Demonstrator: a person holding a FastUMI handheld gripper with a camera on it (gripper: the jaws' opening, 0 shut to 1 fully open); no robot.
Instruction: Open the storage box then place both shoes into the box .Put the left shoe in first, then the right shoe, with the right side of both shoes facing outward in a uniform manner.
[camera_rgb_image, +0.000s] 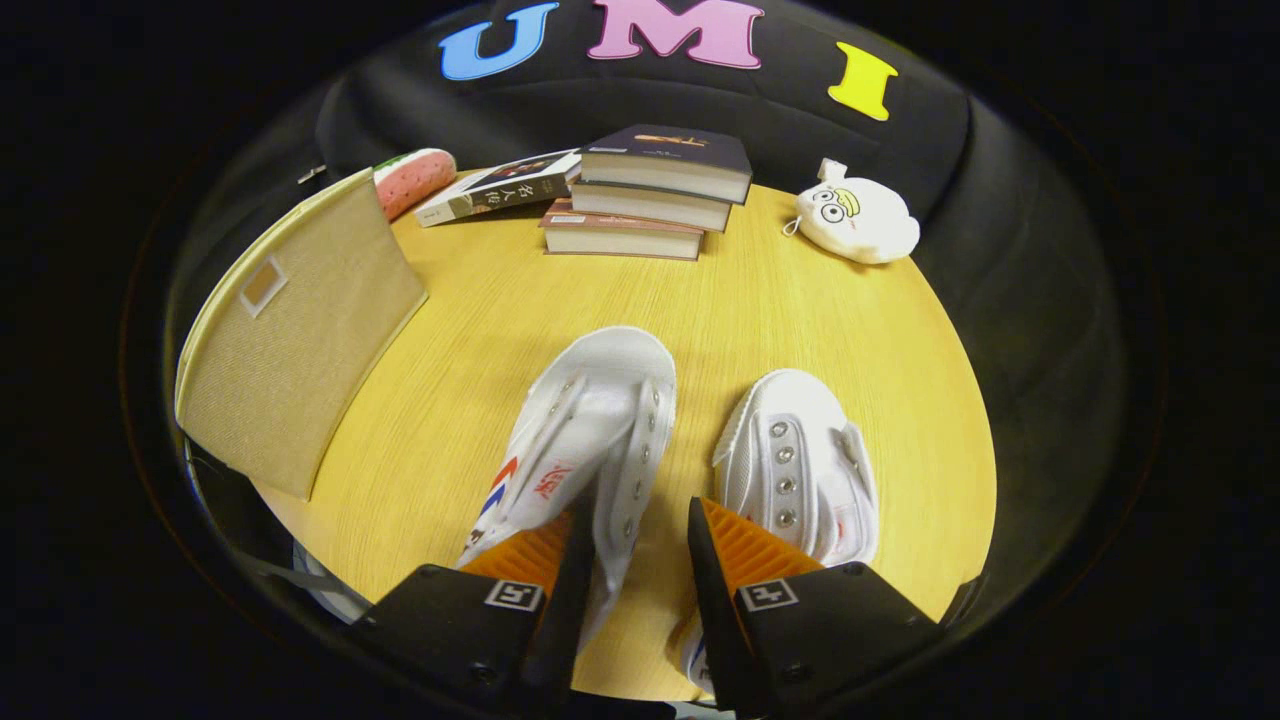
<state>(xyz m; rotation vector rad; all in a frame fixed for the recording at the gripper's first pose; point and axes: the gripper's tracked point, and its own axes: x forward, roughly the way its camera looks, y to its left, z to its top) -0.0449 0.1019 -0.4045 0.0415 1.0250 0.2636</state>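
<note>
Gripper (638, 525) spread, its fingers straddling the left shoe's (590, 430) wall, not yet pinching; box (290, 340) lid looked raised, so next: close, lift, carry boxward.

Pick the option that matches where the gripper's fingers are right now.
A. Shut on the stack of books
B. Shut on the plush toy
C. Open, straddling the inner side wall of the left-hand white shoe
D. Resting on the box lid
C: the gripper is open, its fingers either side of the side wall of the left-hand white shoe.
</note>
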